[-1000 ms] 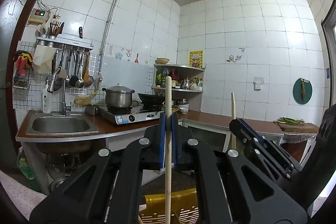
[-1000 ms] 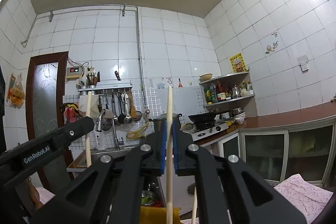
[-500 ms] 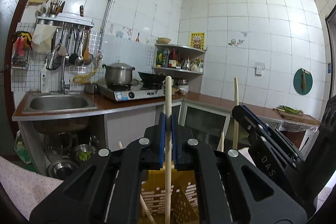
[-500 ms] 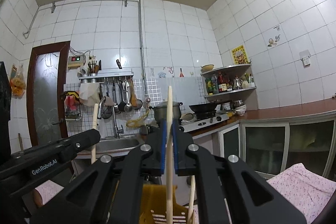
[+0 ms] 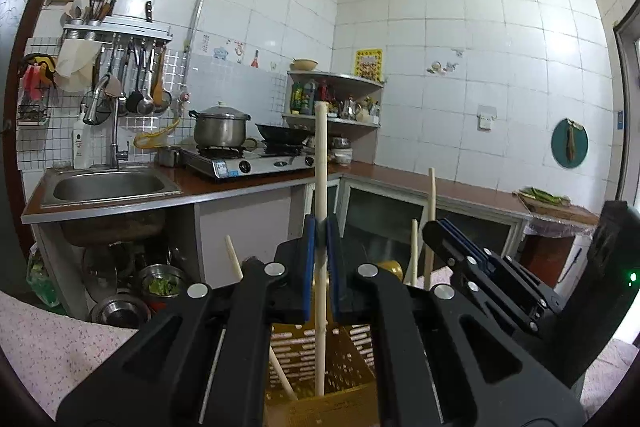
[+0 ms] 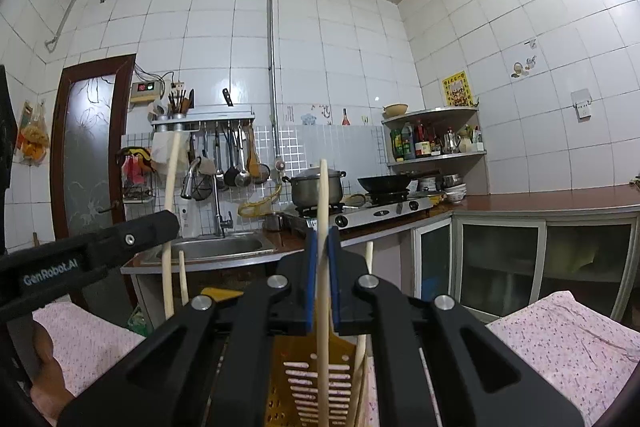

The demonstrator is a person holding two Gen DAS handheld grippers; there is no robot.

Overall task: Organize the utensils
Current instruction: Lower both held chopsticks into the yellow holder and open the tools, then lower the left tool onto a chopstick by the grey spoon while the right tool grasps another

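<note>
My left gripper (image 5: 319,239) is shut on a pale wooden chopstick (image 5: 320,163) that stands upright, its lower end down inside a yellow slotted utensil holder (image 5: 344,351). My right gripper (image 6: 322,247) is shut on a second upright chopstick (image 6: 323,203), whose lower part also reaches into the yellow holder (image 6: 296,383). Other chopsticks (image 5: 414,251) lean in the holder. In the left wrist view the right gripper (image 5: 444,231) shows at right with its chopstick (image 5: 431,195). In the right wrist view the left gripper (image 6: 160,223) shows at left with its chopstick (image 6: 172,171).
A pink patterned cloth (image 6: 560,339) covers the surface under the holder. Beyond it runs a brown counter (image 5: 400,177) with a steel sink (image 5: 108,185), a gas stove (image 5: 248,161) bearing a pot and a wok, and a corner shelf (image 5: 336,95) of bottles. A hand (image 6: 48,375) shows at lower left.
Both grippers have sunk with their chopsticks, so more of the yellow holder and the cupboards under the counter has come into view. Both grips have stayed shut.
</note>
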